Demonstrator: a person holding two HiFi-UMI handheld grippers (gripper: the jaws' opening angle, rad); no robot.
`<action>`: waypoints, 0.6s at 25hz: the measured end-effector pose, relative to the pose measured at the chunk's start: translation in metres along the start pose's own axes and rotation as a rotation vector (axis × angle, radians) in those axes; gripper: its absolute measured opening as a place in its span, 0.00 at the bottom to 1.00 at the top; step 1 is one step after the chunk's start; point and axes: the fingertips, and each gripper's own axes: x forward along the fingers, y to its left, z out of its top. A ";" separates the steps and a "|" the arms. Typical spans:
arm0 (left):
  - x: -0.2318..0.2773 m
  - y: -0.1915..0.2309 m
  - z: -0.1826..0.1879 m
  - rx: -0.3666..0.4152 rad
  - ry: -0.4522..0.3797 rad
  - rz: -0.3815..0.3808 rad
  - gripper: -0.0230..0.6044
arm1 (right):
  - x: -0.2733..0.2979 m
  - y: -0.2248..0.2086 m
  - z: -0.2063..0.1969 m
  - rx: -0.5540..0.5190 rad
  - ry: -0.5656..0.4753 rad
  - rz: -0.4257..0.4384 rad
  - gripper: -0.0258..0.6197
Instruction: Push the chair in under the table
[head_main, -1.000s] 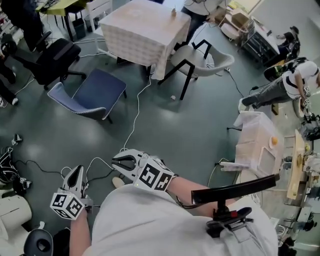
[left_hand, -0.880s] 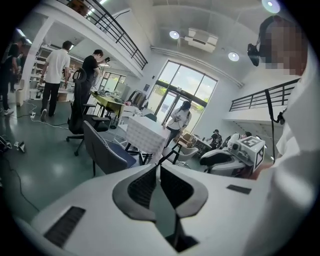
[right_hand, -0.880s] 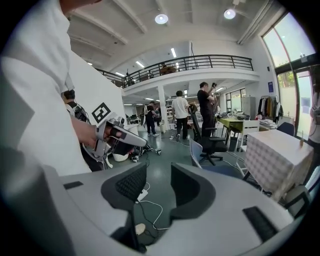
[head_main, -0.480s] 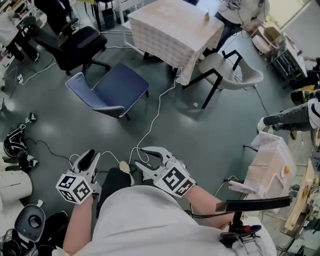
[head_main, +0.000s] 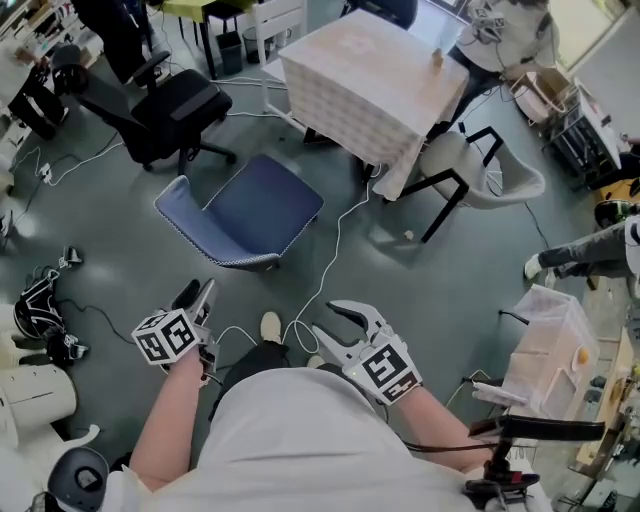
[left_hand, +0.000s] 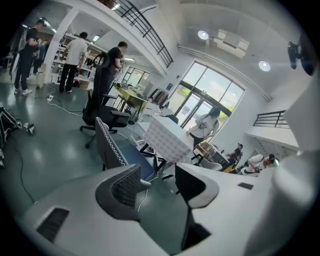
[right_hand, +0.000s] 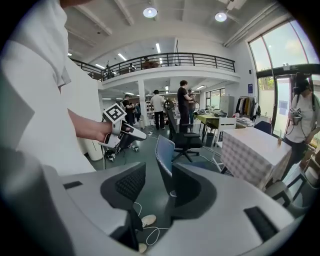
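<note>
The blue chair stands on the grey floor, pulled out from the table with the checked cloth, its backrest toward me. My left gripper hovers short of the backrest, jaws opening with nothing between them. My right gripper hangs further right and nearer to me, jaws opening and empty. The left gripper view shows the chair's backrest and the table beyond the empty left gripper. In the right gripper view the chair stands ahead of the right gripper, and the left gripper shows at the left.
A black office chair stands left of the table and a pale shell chair with black legs at its right. A white cable runs across the floor between us. A clear plastic bin sits at the right. People stand around the room.
Both grippers have moved forward toward the blue chair, which now lies closer. Both pairs of jaws have spread from shut to open.
</note>
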 end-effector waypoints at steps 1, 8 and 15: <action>0.013 0.013 0.008 -0.029 0.014 0.005 0.38 | 0.008 -0.006 0.009 0.002 0.005 -0.017 0.29; 0.093 0.105 0.030 -0.210 0.107 0.133 0.44 | 0.044 -0.034 0.049 0.059 0.031 -0.131 0.29; 0.147 0.157 0.020 -0.370 0.149 0.253 0.46 | 0.063 -0.062 0.048 0.094 0.080 -0.150 0.29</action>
